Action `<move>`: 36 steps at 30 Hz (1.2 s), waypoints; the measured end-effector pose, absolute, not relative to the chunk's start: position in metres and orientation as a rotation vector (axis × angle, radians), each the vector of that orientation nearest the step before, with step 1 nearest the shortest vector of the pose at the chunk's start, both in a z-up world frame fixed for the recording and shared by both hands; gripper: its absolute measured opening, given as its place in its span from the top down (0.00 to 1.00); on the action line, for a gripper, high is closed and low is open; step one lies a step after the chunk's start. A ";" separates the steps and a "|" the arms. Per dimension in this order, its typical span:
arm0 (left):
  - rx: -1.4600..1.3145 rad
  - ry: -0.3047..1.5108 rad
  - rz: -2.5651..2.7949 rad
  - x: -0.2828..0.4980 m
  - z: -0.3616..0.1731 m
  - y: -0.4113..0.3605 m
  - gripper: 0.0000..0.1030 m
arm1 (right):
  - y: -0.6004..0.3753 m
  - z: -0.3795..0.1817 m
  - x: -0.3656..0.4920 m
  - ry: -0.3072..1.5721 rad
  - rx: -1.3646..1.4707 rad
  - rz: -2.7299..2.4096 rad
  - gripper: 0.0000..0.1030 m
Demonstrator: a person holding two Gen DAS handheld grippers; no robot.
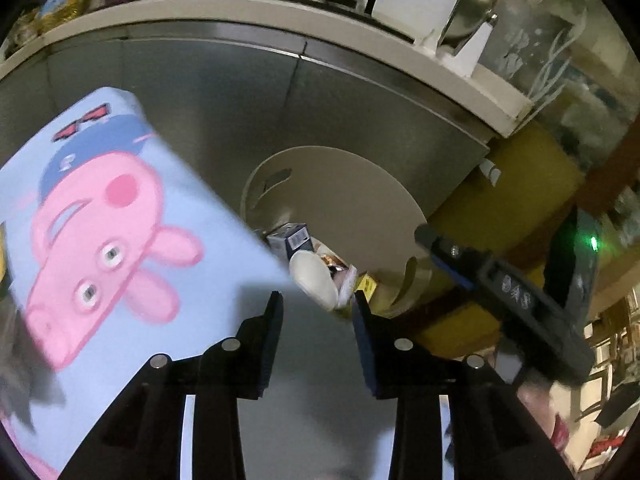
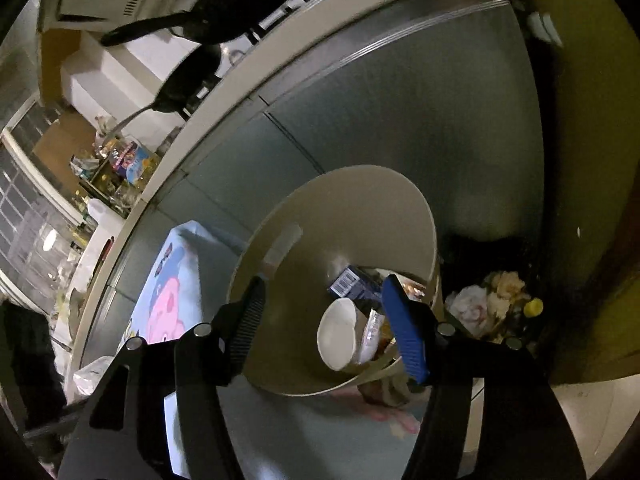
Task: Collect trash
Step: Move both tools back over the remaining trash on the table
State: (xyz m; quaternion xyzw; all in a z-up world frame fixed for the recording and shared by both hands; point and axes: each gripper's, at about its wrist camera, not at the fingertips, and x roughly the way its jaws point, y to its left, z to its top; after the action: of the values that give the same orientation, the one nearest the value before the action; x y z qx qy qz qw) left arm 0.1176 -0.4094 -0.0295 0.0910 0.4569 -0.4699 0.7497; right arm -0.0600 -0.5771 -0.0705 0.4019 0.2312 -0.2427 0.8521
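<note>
- While both tools hang over the beige bin (image 2: pixel 280 360), the trash sits inside it: a white paper cup (image 2: pixel 338 334), a dark blue carton (image 2: pixel 352 282) with a barcode, and crumpled wrappers (image 2: pixel 374 334) beside the cup.
- Right tool (image 2: pixel 324 324): released, jaws spread wide, nothing between them; the black finger lies over the bin's near rim, the blue-padded finger (image 2: pixel 404 332) over the far side of the opening.
- Left tool (image 1: pixel 316 304): released, jaws apart, nothing gripped; tips point toward the bin mouth, cup (image 1: pixel 314 280) just beyond them.
- From the left wrist, the right tool (image 1: pixel 500 292) shows as a grey bar reaching in from the right, above the bin (image 1: pixel 340 184).
- Bin leans against a grey metal cabinet front (image 2: pixel 400 112).
- Light blue box (image 1: pixel 120 220) with a pink cartoon pig stands just beside the bin, on its left.
- Loose heap of crumpled paper (image 2: pixel 488 300) with a yellow cap lies outside the bin, in the dark corner to its right.
- Black pans (image 2: pixel 192 80) sit on the counter above.
</note>
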 end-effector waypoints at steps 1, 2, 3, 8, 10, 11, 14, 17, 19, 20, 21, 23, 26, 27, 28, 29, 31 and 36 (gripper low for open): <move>0.197 0.990 -1.027 0.113 -0.028 -0.401 0.66 | -0.573 -0.067 -0.060 0.475 0.837 -0.504 0.41; 0.192 0.979 -1.030 0.108 -0.028 -0.387 0.66 | -0.565 -0.063 -0.059 0.466 0.827 -0.491 0.41; 0.186 0.965 -1.026 0.100 -0.028 -0.371 0.66 | -0.557 -0.058 -0.055 0.461 0.816 -0.468 0.41; 0.170 0.937 -0.976 0.076 -0.037 -0.285 0.66 | -0.488 -0.031 -0.008 0.519 0.714 -0.238 0.41; 0.160 0.933 -0.936 0.074 -0.042 -0.256 0.66 | -0.454 -0.019 0.017 0.543 0.673 -0.122 0.41; 0.151 0.936 -0.907 0.075 -0.044 -0.237 0.66 | -0.439 -0.013 0.029 0.552 0.660 -0.072 0.41; 0.097 0.953 -0.837 0.082 -0.048 -0.194 0.66 | -0.397 0.004 0.074 0.581 0.634 0.067 0.41; -0.006 0.965 -0.765 0.092 -0.048 -0.143 0.66 | -0.368 0.018 0.137 0.649 0.621 0.181 0.41; -0.047 0.957 -0.742 0.091 -0.047 -0.123 0.66 | -0.356 0.017 0.187 0.761 0.607 0.237 0.41; -0.061 0.953 -0.734 0.090 -0.047 -0.114 0.66 | -0.352 0.013 0.211 0.822 0.611 0.242 0.41; -0.074 0.950 -0.727 0.088 -0.047 -0.104 0.66 | -0.350 0.007 0.228 0.872 0.611 0.233 0.41; -0.089 0.948 -0.717 0.085 -0.049 -0.090 0.66 | -0.344 -0.008 0.261 0.981 0.591 0.212 0.41; -0.104 0.960 -0.707 0.087 -0.053 -0.084 0.66 | -0.332 -0.032 0.281 1.117 0.515 0.188 0.43; -0.112 0.968 -0.706 0.090 -0.055 -0.082 0.66 | -0.328 -0.037 0.280 1.146 0.500 0.211 0.45; -0.118 0.970 -0.708 0.092 -0.056 -0.082 0.66 | -0.323 -0.040 0.275 1.160 0.488 0.242 0.48; -0.123 0.971 -0.713 0.096 -0.057 -0.084 0.66 | -0.323 -0.042 0.268 1.165 0.474 0.254 0.49; -0.133 0.970 -0.729 0.099 -0.058 -0.086 0.66 | -0.325 -0.042 0.242 1.163 0.451 0.282 0.49; -0.159 0.983 -0.786 0.096 -0.056 -0.099 0.66 | -0.337 -0.038 0.171 1.080 0.465 0.298 0.49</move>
State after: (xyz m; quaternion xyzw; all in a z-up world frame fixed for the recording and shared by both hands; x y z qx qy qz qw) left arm 0.0959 -0.0985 -0.0557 -0.0745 0.4591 -0.3671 0.8056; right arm 0.1705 -0.3375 -0.0384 0.2186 0.5073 0.1401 0.8217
